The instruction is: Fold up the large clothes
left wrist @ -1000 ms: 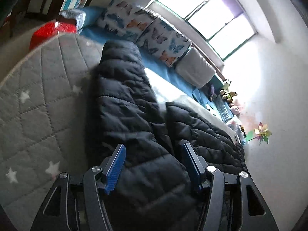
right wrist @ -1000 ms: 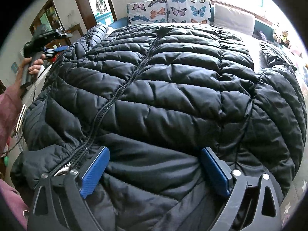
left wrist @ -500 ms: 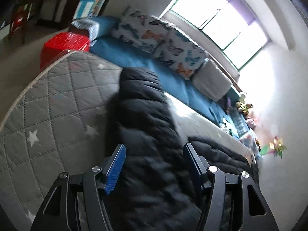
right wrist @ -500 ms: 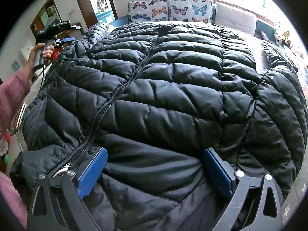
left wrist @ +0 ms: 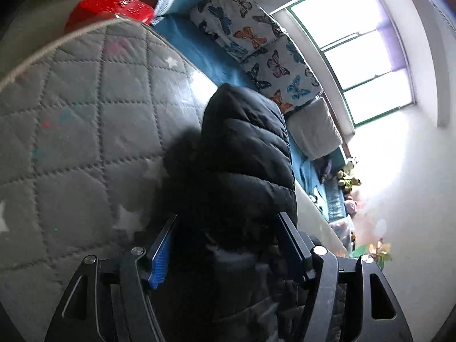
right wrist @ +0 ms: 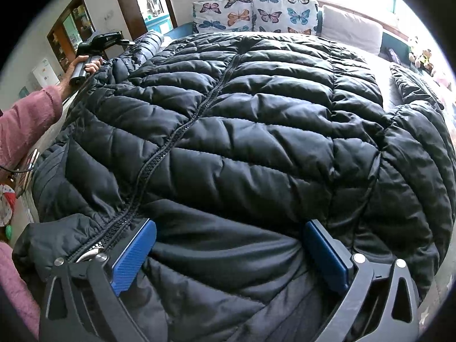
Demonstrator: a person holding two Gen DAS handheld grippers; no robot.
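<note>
Sleeve (left wrist: pixel 245 154) runs straight out ahead of the left gripper (left wrist: pixel 225 245), long axis in line with the fingers, lying on the grey mattress (left wrist: pixel 71 131) and pointing at the butterfly pillows. Its jaws have just been opening and stand wide, the near end of the sleeve between them but no pad pressing. Jacket (right wrist: pixel 256 131) lies flat, zip up; the right gripper (right wrist: pixel 228 253) hangs gaping over its hem, gripping nothing, so the left is better placed for the sleeve fold.

Butterfly cushions (right wrist: pixel 253 14) line the blue bench (left wrist: pixel 216 59) beyond a quilted grey mattress (left wrist: pixel 71 131); red box (left wrist: pixel 111 7) nearby.
</note>
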